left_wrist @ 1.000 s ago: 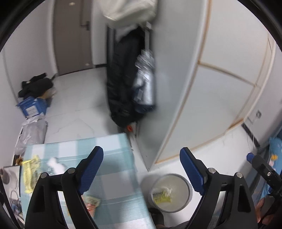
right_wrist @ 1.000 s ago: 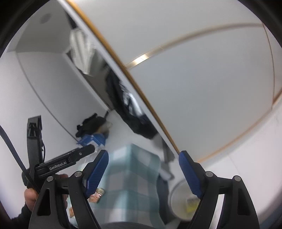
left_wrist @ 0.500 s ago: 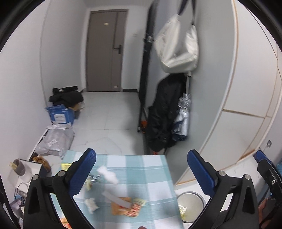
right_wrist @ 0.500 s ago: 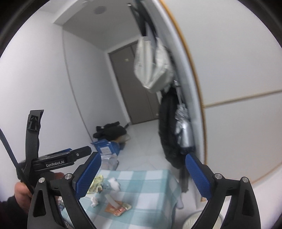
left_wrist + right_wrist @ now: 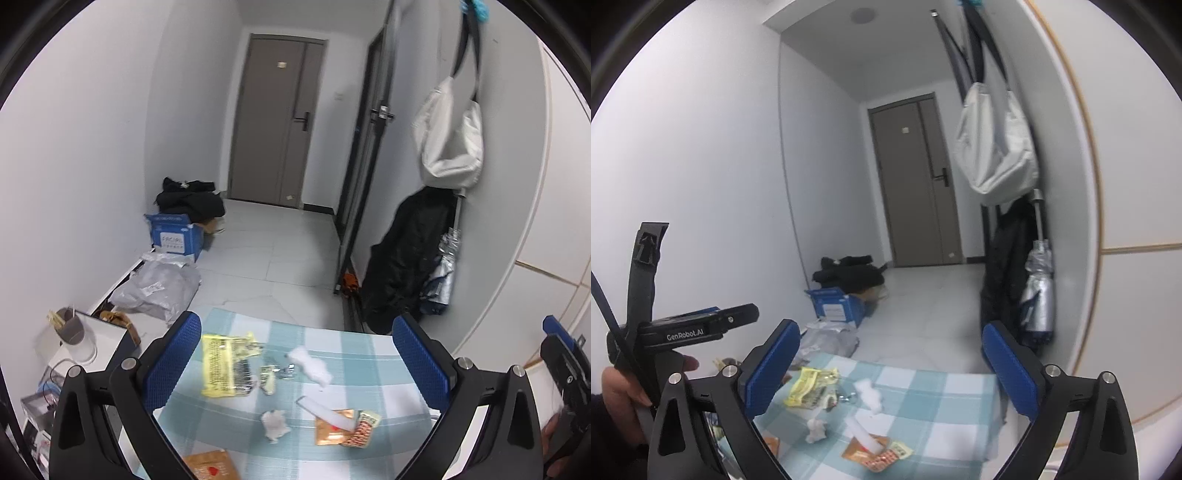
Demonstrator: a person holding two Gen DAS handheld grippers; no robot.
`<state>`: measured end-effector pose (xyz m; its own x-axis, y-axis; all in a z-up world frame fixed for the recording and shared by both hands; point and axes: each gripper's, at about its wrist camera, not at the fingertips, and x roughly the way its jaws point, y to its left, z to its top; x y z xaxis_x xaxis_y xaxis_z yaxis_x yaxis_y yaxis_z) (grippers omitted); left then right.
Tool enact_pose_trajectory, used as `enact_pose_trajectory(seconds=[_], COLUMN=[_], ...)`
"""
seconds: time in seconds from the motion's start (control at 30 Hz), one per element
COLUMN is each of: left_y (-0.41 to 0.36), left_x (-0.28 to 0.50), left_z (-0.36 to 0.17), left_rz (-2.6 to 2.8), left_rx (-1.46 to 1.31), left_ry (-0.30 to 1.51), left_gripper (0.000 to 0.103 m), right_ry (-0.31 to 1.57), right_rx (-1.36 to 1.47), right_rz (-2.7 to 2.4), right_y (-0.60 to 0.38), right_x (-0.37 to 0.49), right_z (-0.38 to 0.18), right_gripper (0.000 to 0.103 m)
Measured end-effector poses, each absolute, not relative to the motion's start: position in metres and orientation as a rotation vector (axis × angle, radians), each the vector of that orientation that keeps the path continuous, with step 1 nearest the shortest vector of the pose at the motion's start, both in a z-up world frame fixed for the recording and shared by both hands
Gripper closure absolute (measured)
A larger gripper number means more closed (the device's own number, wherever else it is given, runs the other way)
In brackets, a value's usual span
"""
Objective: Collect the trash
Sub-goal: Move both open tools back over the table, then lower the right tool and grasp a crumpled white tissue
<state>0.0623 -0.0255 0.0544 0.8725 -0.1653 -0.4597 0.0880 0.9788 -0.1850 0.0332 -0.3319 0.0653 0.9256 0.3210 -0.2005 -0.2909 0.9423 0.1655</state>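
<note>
- Left gripper (image 5: 297, 363): jaws apart, empty, above checked table (image 5: 229, 424).
- Right gripper (image 5: 890, 369): jaws apart, empty.
- Yellow wrapper (image 5: 225, 365): far left; crumpled tissue (image 5: 274, 424): near centre.

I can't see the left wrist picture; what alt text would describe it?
Open left gripper with blue pads hovers above a blue-and-white checked tablecloth littered with a yellow wrapper, crumpled white tissues and orange packets; a grey door stands beyond.
</note>
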Motion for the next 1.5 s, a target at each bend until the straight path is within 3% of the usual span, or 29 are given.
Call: enact_pose_trajectory(seconds=[0.5, 1.27, 1.4, 1.5], left_y=[0.046, 0.103, 0.109, 0.112], left_x=[0.081, 0.113, 0.115, 0.114], left_z=[-0.009, -0.035, -0.039, -0.040], left_rz=[-0.029, 0.071, 0.076, 0.103], left_rx=[-0.262, -0.341, -0.363, -0.369], left_ry=[0.585, 0.717, 0.739, 0.729], left_gripper=[0.001, 0.001, 0.001, 0.001], right_ry=[0.428, 0.838, 0.874, 0.914], right_rx=[0.006, -0.147, -0.150, -0.169], right_rz=[0.456, 0.640, 0.634, 0.636], right_y=[-0.239, -0.141, -0.135, -0.130], right_x=[0.085, 0.165, 0.172, 0.176], right_z=[0.009, -0.114, -0.124, -0.133], right_gripper=[0.002, 0.004, 0.008, 0.017])
